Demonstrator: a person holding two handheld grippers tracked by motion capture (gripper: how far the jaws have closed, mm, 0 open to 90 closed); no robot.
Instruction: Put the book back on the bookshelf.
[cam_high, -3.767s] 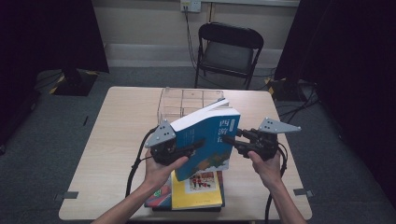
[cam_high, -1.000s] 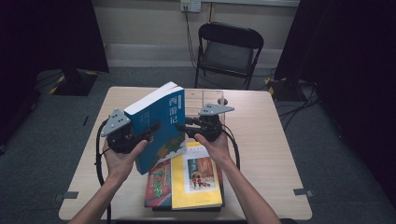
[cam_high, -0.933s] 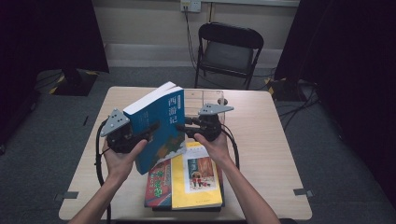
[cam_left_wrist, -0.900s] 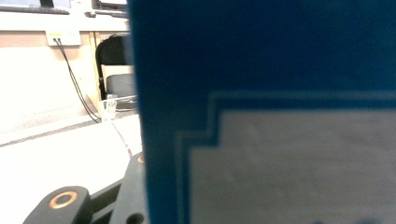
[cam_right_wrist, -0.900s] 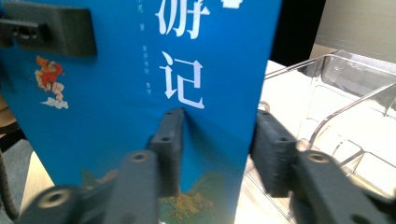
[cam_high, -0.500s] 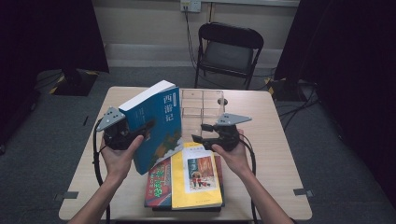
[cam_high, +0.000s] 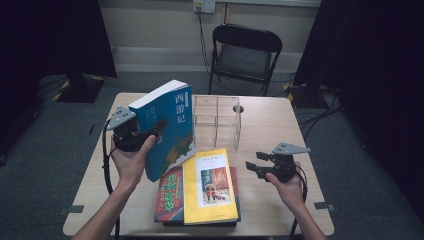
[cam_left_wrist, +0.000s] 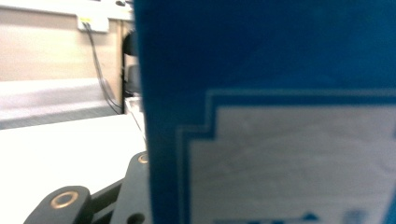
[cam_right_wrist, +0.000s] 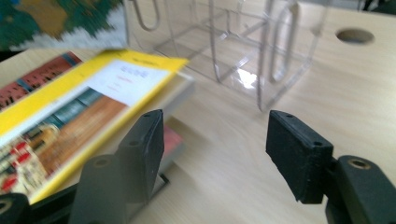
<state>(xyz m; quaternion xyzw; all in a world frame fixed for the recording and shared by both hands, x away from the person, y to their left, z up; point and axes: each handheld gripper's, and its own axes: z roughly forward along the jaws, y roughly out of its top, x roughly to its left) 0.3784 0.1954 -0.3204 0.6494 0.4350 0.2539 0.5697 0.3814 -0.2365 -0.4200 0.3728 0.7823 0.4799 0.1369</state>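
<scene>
We are holding the blue book up and getting ready to slide it into the clear rack.

Our left claw (cam_high: 150, 134) is squeezing the blue book (cam_high: 167, 127) tight, standing it up over the worktop (cam_high: 270, 115), just left of the rack (cam_high: 217, 121). Our right claw (cam_right_wrist: 212, 140) has just been opening, is holding nothing, and is pointing at the yellow book (cam_high: 209, 186). We are thinking it best to keep the book straight and aim for a slot. The book is thick, with white page edges.
</scene>
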